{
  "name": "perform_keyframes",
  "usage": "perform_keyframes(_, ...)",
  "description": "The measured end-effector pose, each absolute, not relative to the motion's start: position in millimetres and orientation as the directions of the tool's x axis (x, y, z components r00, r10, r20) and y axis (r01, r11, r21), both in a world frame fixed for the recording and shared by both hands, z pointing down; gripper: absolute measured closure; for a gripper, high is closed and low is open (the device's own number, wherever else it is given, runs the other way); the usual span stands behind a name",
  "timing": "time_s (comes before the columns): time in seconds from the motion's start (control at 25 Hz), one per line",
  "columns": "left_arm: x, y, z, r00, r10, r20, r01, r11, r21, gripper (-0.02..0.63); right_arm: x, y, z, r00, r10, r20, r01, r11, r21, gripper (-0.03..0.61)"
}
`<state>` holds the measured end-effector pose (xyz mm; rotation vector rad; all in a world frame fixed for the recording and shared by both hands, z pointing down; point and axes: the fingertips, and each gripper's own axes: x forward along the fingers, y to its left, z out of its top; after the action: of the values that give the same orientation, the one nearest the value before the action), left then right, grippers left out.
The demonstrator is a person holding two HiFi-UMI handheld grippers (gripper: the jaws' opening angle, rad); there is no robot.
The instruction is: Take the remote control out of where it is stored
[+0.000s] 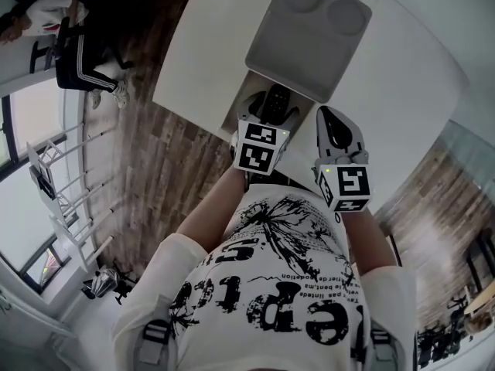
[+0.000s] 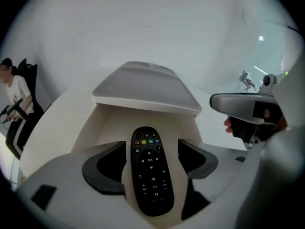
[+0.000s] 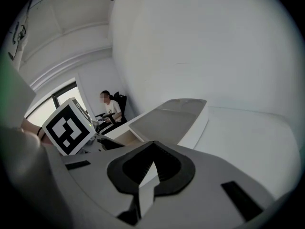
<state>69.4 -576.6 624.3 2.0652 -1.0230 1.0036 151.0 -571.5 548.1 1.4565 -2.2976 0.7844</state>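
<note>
Left gripper view: remote control [image 2: 151,168] is seen lying in the open compartment [image 2: 110,124] under the grey lid [image 2: 143,87]. It is flanked by the left gripper [image 2: 151,151], jaws wide apart and not touching it. Right gripper [image 3: 151,165] is closed and empty. Grasp judged pending: jaws to be closed on the remote's sides, then lifted out.

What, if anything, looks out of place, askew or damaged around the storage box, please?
Nothing stands out. The remote control lies flat, buttons up, in the open storage box, lined up between the left tool's open jaws. No spill or damage is visible.
</note>
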Motion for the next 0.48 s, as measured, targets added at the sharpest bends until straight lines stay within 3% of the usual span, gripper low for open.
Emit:
perform_keyframes(0.2, 64.1, -577.0, 637.0, 0.361, -0.337, 0.87, -0.866, -0.466, 0.18, 0.287, 159.1, -576.6, 547.6, -0.432, -0.732, 0.528, -0.901, 0.324, -0.288, 0.584)
perform_keyframes(0.48, 65.4, -580.2, 645.6, 0.326, -0.395, 0.859, -0.887, -0.442, 0.133, 0.287, 166.6, -579.7, 549.8, -0.439, -0.727, 0.529, -0.898, 0.329, -0.293, 0.584)
